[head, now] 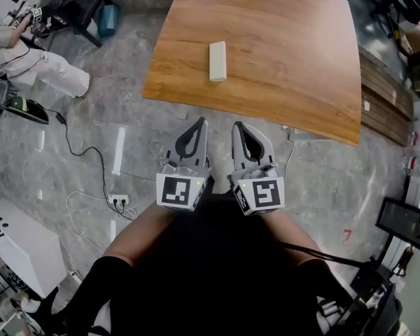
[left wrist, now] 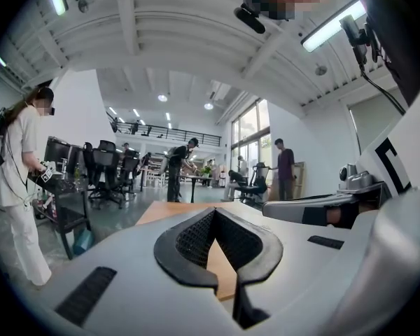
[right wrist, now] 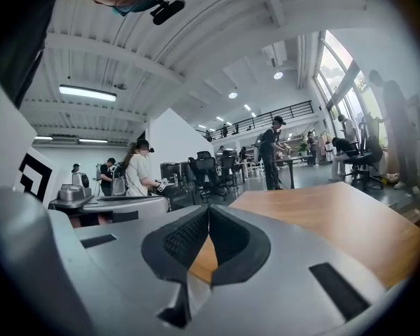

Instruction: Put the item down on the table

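A cream rectangular block (head: 217, 61) lies flat near the front edge of the wooden table (head: 280, 54). Both grippers hang side by side over the grey floor, short of the table and close to the person's body. My left gripper (head: 199, 123) is shut with its tips together and nothing between them. My right gripper (head: 238, 127) is likewise shut and holds nothing. In the left gripper view the left gripper (left wrist: 214, 213) points toward the table edge (left wrist: 169, 211). In the right gripper view the right gripper (right wrist: 208, 208) points along the tabletop (right wrist: 322, 222). The block shows in neither gripper view.
A power strip (head: 119, 200) with trailing cables lies on the floor to the left. A person in white (head: 35, 61) sits at far left. A white box (head: 21, 247) stands at lower left. A slatted wooden platform (head: 385, 96) and a monitor (head: 409, 224) are on the right.
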Demonstrator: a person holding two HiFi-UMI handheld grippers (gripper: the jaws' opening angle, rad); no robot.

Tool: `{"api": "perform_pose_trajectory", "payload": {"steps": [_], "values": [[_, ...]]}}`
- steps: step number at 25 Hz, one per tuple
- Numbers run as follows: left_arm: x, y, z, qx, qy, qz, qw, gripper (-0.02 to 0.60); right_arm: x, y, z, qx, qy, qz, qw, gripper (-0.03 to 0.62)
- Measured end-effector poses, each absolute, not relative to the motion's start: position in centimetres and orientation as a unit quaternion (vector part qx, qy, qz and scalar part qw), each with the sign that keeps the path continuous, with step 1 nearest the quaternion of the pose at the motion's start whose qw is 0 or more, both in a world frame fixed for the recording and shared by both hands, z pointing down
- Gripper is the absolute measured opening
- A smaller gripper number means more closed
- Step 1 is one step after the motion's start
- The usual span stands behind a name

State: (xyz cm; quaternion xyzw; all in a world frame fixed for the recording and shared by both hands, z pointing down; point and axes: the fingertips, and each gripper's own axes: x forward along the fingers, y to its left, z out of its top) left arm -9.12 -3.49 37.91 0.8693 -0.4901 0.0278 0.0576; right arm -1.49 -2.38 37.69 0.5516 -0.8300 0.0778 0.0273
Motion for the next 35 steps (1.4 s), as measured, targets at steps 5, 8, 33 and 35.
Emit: {"api": "perform_pose_trajectory", "payload": {"steps": [5,8,33,35], "values": [[-10.9,-9.5,38.1,0.870,-0.490,0.032,0.046,0.003,-2.0,-8.8,38.2,0.561,-0.821,0.093,0.039,0.012],[-10.8,-12.3,38.9,0.867,-0.494,0.031,0.058,0.003,-1.7,-12.0,39.2,0.558,-0.822,0.104,0.050,0.012],[-10.1,-30.0,44.3,0.854,-0.505,0.075,0.100,0.003,-0.8,-33.6,63.9,0.458,-0.783,0.344,0.243,0.176],[-10.6,-30.4,44.8,0.853,-0.504,0.075,0.110,0.003,-0.7,-34.1,65.4,0.465,-0.768,0.360,0.252,0.176]]}}
